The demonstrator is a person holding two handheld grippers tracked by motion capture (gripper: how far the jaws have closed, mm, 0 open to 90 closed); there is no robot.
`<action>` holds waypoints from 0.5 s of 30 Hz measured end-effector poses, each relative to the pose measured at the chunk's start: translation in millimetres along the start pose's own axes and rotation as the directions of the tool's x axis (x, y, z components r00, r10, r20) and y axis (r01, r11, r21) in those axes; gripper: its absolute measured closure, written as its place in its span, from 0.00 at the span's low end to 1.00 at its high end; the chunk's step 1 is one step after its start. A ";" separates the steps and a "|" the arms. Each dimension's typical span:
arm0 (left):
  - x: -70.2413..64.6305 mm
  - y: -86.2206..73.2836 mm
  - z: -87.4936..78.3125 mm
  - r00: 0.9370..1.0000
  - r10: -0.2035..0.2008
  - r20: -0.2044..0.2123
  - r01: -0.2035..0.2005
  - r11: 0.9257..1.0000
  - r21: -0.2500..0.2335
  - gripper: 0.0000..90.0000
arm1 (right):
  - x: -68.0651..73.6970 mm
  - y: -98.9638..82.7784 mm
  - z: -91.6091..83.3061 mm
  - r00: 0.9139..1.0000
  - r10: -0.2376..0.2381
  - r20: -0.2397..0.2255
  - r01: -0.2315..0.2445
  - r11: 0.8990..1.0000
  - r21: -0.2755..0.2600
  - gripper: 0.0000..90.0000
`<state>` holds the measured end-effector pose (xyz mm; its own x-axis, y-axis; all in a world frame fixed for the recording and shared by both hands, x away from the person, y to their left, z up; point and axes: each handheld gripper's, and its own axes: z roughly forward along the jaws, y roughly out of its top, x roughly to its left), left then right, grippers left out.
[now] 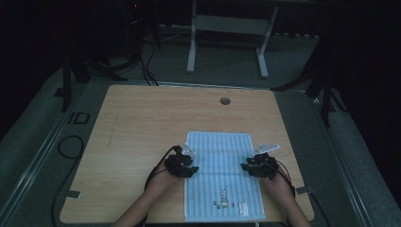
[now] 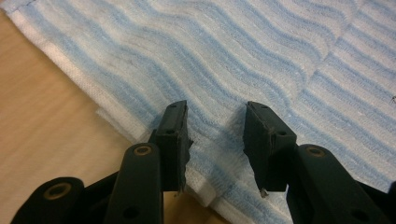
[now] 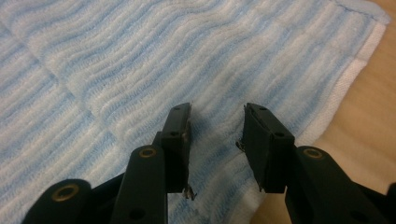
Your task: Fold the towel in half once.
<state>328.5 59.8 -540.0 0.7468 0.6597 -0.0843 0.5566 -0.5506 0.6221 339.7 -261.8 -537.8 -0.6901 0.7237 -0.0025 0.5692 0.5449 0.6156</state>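
The blue striped towel (image 1: pixel 222 177) lies flat on my table (image 1: pixel 142 123), unfolded, with my left gripper (image 2: pixel 215 135) and right gripper (image 3: pixel 217 135) parted, empty, at its side edges.

The towel (image 1: pixel 222 161) is pale blue with white wavy stripes — white-edged — on a light wood table (image 1: pixel 142 123).

black grippers (image 1: pixel 189 166), brass screws, grey plate (image 1: pixel 268 147).
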 end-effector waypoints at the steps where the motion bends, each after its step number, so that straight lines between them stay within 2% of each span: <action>1: 3.5 0.9 0.1 1.000 -0.008 0.004 0.008 1.000 0.002 0.66 | -1.7 3.2 2.5 1.000 0.003 -0.002 -0.003 1.000 0.000 0.68; 3: 8.8 2.4 0.7 1.000 -0.022 -0.012 0.022 1.000 -0.002 0.66 | -4.8 8.0 6.9 1.000 0.009 -0.004 -0.009 1.000 -0.007 0.68; 6: 13.5 3.6 1.3 0.999 -0.018 -0.029 0.018 1.000 -0.002 0.59 | -7.5 12.7 11.3 1.000 0.010 -0.008 -0.010 1.000 -0.013 0.68; 8: 19.8 4.8 2.1 0.999 -0.032 -0.042 0.032 0.999 -0.003 0.59 | -10.2 17.1 14.8 1.000 0.014 -0.013 -0.014 1.000 -0.014 0.68; 11: 23.7 6.7 2.5 0.998 -0.022 -0.052 0.022 1.000 0.005 0.60 | -14.1 24.8 20.8 1.000 0.017 -0.013 -0.017 1.000 -0.013 0.67; 15: 31.0 9.2 2.8 0.998 -0.031 -0.061 0.032 0.999 0.012 0.60 | -17.8 33.9 27.2 1.000 0.019 -0.012 -0.019 1.000 -0.006 0.67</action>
<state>357.8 73.8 -539.0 0.7057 0.7063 -0.0559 0.5841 -0.5353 0.6101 383.4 -244.6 -538.3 -0.6846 0.7287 0.0188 0.5795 0.5284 0.6204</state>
